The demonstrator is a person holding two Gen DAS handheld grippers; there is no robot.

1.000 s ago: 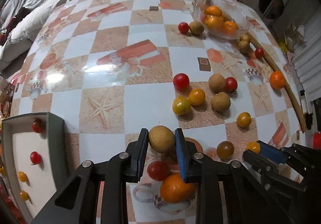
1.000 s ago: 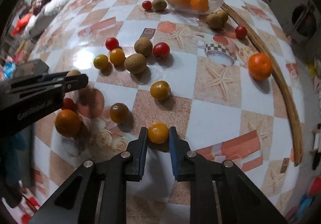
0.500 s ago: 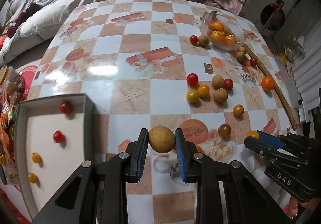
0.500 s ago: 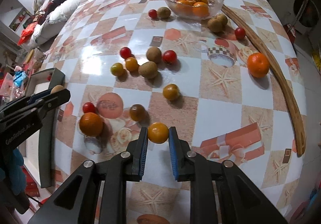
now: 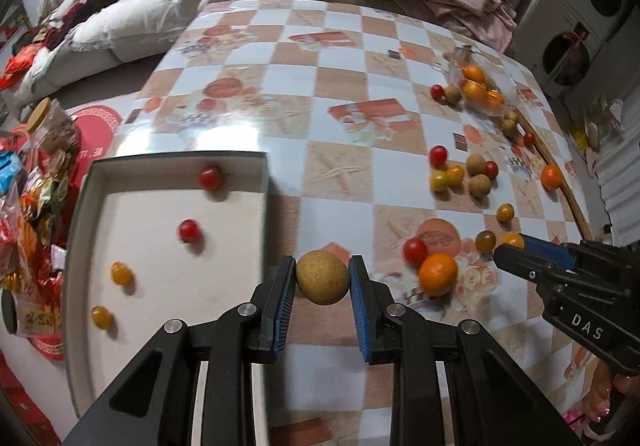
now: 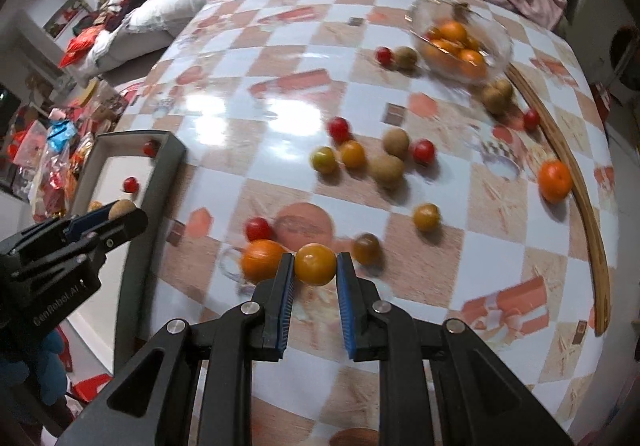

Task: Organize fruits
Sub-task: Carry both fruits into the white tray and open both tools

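My left gripper is shut on a round brown fruit and holds it above the table, just right of the grey tray. The tray holds two red tomatoes and two small yellow ones. My right gripper is shut on a yellow-orange tomato, raised above the table near an orange. The left gripper also shows in the right wrist view, beside the tray. The right gripper shows at the right of the left wrist view.
Several tomatoes, brown fruits and oranges lie scattered on the checkered table. A glass bowl of oranges stands at the far right. A curved wooden strip runs along the right edge. Snack packets lie left of the tray.
Both grippers have risen and swung left toward the tray, each still holding its fruit. The tray now fills more of the left wrist view.
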